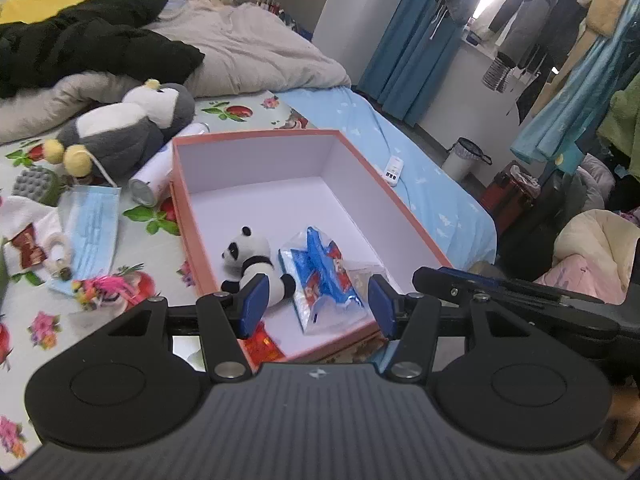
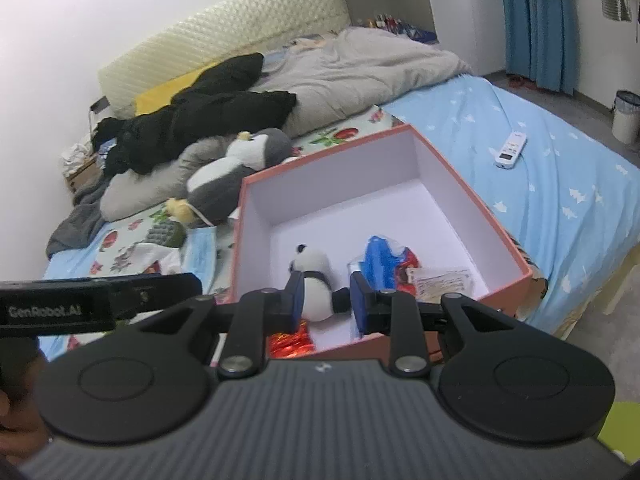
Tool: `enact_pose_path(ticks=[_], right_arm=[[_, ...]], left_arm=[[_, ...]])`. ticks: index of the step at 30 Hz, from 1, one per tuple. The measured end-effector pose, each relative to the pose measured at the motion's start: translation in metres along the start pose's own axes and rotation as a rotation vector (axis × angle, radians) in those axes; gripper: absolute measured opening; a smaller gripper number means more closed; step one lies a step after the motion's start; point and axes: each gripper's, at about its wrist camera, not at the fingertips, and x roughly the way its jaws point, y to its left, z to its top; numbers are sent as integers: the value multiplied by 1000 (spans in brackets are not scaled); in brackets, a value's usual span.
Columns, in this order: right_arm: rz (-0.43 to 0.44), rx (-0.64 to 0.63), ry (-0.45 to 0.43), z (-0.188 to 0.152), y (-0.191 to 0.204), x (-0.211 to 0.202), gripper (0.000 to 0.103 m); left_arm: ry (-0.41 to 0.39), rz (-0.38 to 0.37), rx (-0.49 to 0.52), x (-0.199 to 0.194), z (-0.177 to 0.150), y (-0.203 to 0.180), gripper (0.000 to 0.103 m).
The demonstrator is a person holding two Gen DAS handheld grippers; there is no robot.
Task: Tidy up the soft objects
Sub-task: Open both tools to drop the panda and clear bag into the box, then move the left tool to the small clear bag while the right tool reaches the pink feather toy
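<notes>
An orange box with white inside (image 1: pixel 256 148) (image 2: pixel 328 184) sits on the bed. In it lie a small panda plush (image 1: pixel 252 256) (image 2: pixel 316 276) and a blue tissue pack (image 1: pixel 320 272) (image 2: pixel 380 264). My left gripper (image 1: pixel 316 308) is open and empty above the box's near edge. My right gripper (image 2: pixel 326 300) is open, its blue pads either side of the panda without closing on it. A grey and white penguin plush (image 1: pixel 128 124) (image 2: pixel 236 168) lies left of the box.
On the floral sheet left of the box lie a blue face mask (image 1: pixel 92 220), a white can (image 1: pixel 154 176), a grey sponge (image 1: pixel 34 184) and small trinkets. A grey duvet (image 1: pixel 248 52) and black jacket (image 1: pixel 80 48) lie behind. A white remote (image 2: pixel 510 150) lies on the blue sheet.
</notes>
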Motion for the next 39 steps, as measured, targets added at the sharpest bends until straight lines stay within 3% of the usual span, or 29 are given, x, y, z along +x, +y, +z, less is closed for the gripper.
enact_pose_path(ticks=[11,21,32,39], right_arm=[[29,-41,-36,-34,43,-43,30],[105,-119,-2,-62,74,-58,30],[201,-209,36,-76,114,-58,30],[229,-227,107,-84,127,-40,30]], left_arm=[[-77,30,7,-77,-52,8,61],[-132,116,-101,-128,-103,36,61],[-185,217,-214,-161,-142,72,61],[-155,247,-232,-151,-153,85,61]])
